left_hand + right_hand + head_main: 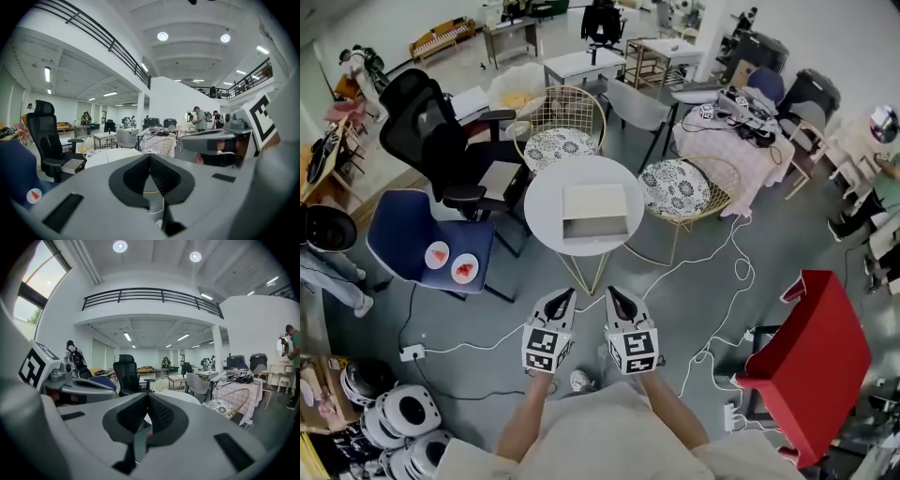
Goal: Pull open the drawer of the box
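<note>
open lab/ofc — desks, chairs, mezzanine rail

Steep overhead view plus two low, level views.
The head camera looks down on the round white table at frame centre; both gripper cameras look level across the room, sharing that table and the black office chair.

left gripper: fingers together, empty | white table ahead | black chair left
</note>
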`<state>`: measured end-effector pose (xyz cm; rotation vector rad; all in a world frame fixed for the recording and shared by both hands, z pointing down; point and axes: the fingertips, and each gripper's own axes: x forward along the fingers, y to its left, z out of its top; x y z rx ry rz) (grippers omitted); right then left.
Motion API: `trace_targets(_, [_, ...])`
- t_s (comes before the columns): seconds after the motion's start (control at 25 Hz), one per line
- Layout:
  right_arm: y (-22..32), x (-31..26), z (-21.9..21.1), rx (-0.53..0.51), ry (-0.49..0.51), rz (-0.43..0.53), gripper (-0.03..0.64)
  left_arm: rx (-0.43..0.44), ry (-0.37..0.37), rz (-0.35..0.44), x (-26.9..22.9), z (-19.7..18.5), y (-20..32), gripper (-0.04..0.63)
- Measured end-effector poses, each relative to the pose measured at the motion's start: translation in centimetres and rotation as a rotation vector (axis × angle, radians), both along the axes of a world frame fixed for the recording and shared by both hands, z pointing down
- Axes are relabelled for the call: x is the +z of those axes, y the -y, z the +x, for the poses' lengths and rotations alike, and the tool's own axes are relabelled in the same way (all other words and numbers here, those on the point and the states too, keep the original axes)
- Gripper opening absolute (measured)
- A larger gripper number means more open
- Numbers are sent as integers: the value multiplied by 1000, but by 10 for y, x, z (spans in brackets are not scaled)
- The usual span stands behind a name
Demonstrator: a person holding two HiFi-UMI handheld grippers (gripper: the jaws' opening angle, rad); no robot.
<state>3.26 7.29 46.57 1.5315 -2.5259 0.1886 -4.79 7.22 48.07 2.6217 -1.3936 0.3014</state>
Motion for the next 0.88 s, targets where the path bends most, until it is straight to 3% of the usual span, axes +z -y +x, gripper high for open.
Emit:
trace_targets(0.28, [-27, -1, 2, 18, -1, 9, 15, 21, 10, 7, 4, 4, -26, 11])
trace_targets(0.88, [-34, -7, 3, 23, -5, 14, 15, 19, 5, 17, -3, 2, -31, 12])
